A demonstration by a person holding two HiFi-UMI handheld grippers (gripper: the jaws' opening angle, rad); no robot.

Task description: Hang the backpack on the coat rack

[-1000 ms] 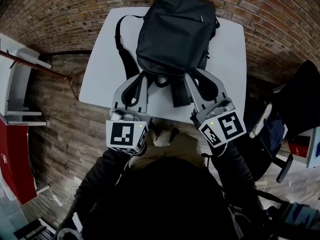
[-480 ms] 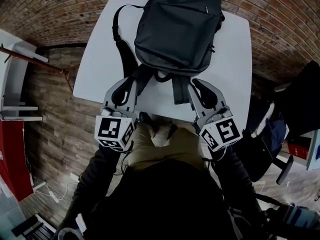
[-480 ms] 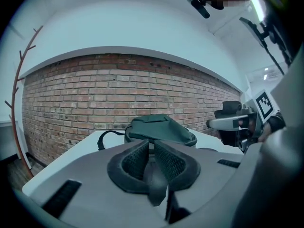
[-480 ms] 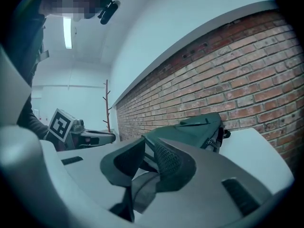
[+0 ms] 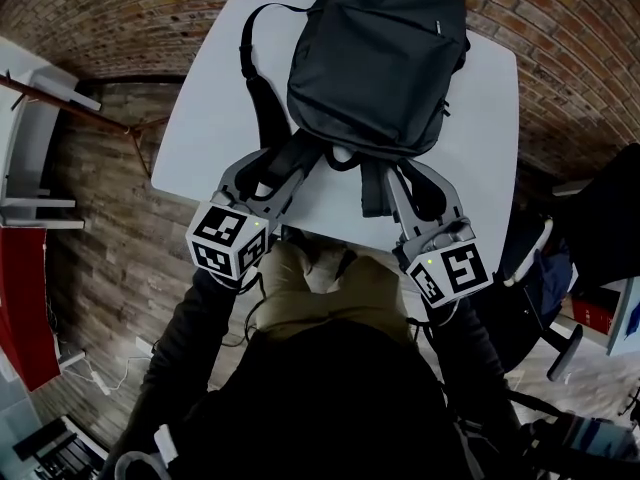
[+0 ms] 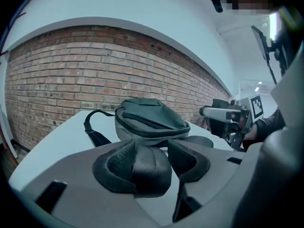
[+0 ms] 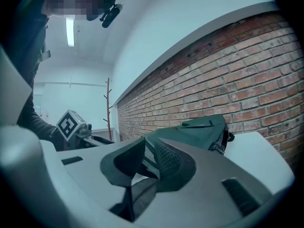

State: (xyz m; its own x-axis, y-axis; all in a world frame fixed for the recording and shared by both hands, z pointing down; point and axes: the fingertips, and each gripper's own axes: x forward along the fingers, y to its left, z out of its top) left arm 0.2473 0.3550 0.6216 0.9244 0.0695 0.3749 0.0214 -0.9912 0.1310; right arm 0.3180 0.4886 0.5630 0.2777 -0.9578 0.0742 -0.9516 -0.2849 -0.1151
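— Resting the backpack [image 5: 375, 63] flat on the table [image 5: 200, 138], straps toward the body, probably for easy reach. Well apart from the coat rack [image 7: 108, 109].
— And the left gripper [image 6: 152, 161]?
— Opening around the left strap [image 6: 145, 170], not pressing it.
— And the right gripper [image 7: 147, 160]?
— Clamped on the right strap [image 7: 147, 168], likely for lifting.
— Counting up?
— One backpack, two straps, two grippers, one rack, one table.

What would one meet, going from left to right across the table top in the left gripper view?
strap loop → backpack → right gripper
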